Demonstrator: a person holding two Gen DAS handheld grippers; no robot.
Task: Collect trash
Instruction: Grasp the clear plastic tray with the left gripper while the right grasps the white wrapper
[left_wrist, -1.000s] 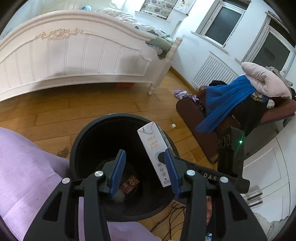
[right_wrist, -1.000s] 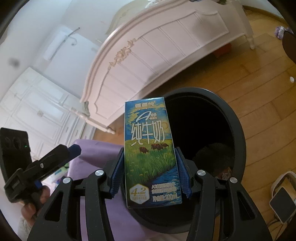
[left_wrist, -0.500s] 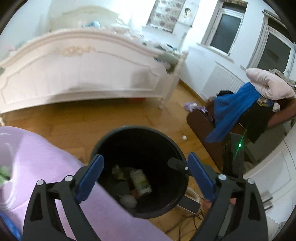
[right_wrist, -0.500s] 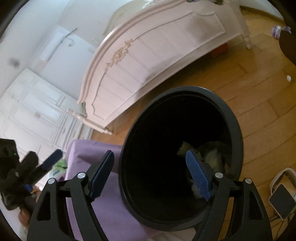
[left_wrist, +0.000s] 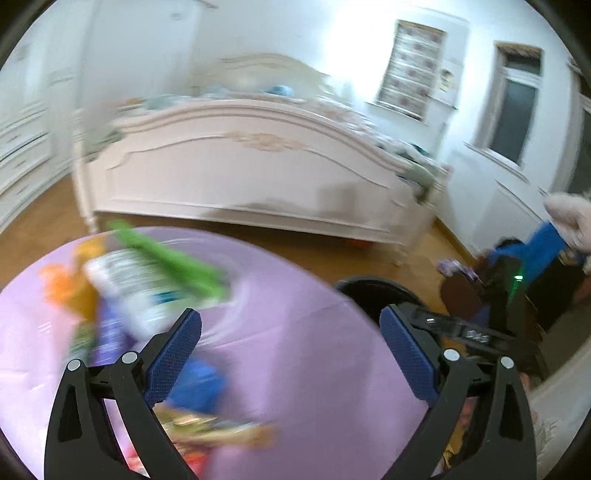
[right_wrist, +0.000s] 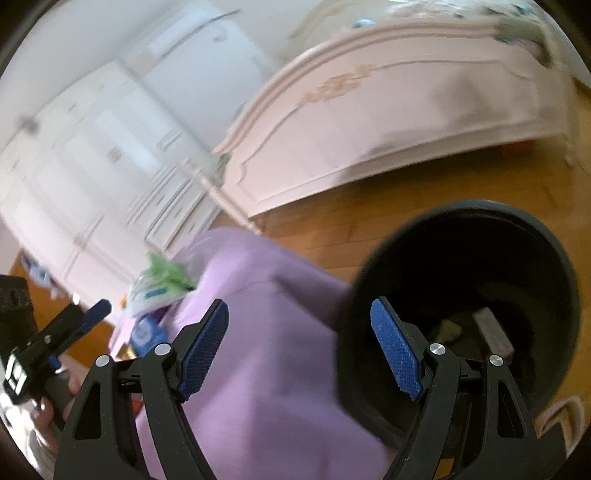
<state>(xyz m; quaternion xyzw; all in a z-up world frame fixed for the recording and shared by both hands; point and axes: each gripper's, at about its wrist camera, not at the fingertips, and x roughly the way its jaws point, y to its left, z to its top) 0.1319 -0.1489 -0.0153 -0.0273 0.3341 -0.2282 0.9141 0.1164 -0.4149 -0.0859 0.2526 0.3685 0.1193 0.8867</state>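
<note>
My left gripper (left_wrist: 290, 314) hangs over the round purple table (left_wrist: 325, 376), its jaws opening wide with nothing between them. Blurred trash lies ahead of it: a green wrapper (left_wrist: 166, 258), a white packet (left_wrist: 125, 291), an orange piece (left_wrist: 70, 288), a blue packet (left_wrist: 199, 384) and a yellowish wrapper (left_wrist: 214, 428). The black bin (left_wrist: 369, 282) stands beyond the table's right edge. My right gripper (right_wrist: 299, 304) is open and empty, above the gap between the purple table (right_wrist: 258, 350) and the black bin (right_wrist: 480, 206). A carton (right_wrist: 493, 330) lies inside the bin.
A white bed footboard (left_wrist: 251, 173) stands across the wooden floor (right_wrist: 369, 214). A dark armchair with blue cloth (left_wrist: 539, 251) is at the right. White wardrobes (right_wrist: 92, 166) line the far wall. The left gripper (right_wrist: 79, 325) shows at the right wrist view's lower left.
Both grippers let their milk cartons go into the bin and opened. Both then rose and swung left, from over the bin towards the purple table with its trash.
</note>
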